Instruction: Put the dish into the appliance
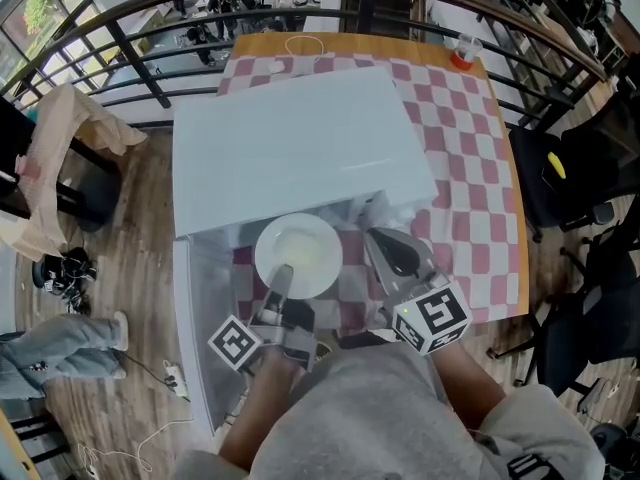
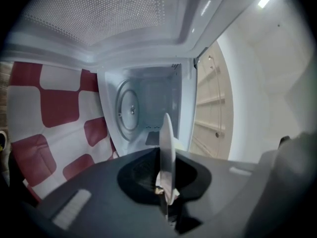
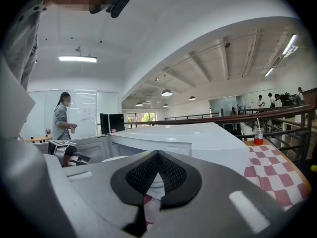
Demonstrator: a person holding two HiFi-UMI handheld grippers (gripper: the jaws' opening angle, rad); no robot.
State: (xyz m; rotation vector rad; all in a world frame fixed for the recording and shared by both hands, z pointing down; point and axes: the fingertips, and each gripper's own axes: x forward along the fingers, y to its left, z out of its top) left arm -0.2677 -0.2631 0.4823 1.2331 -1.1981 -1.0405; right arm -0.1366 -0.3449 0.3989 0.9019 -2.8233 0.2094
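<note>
Wooden plank floor [image 1: 140, 218] runs beneath a dark curved railing [image 1: 150, 18]. A red-and-white checked cloth [image 1: 470, 168] covers the bench, black chairs [image 1: 560, 178] stand beside it, and a strip light [image 3: 78, 59] glows overhead.

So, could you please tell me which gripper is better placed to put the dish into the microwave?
Left. The left gripper is shut on the rim of the plate, and its view looks straight into the open microwave. The right gripper is shut on nothing, off beside the plate.

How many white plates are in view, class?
1: the plate, clamped at its rim by the left gripper, just in front of the open microwave; none shows inside it.
</note>
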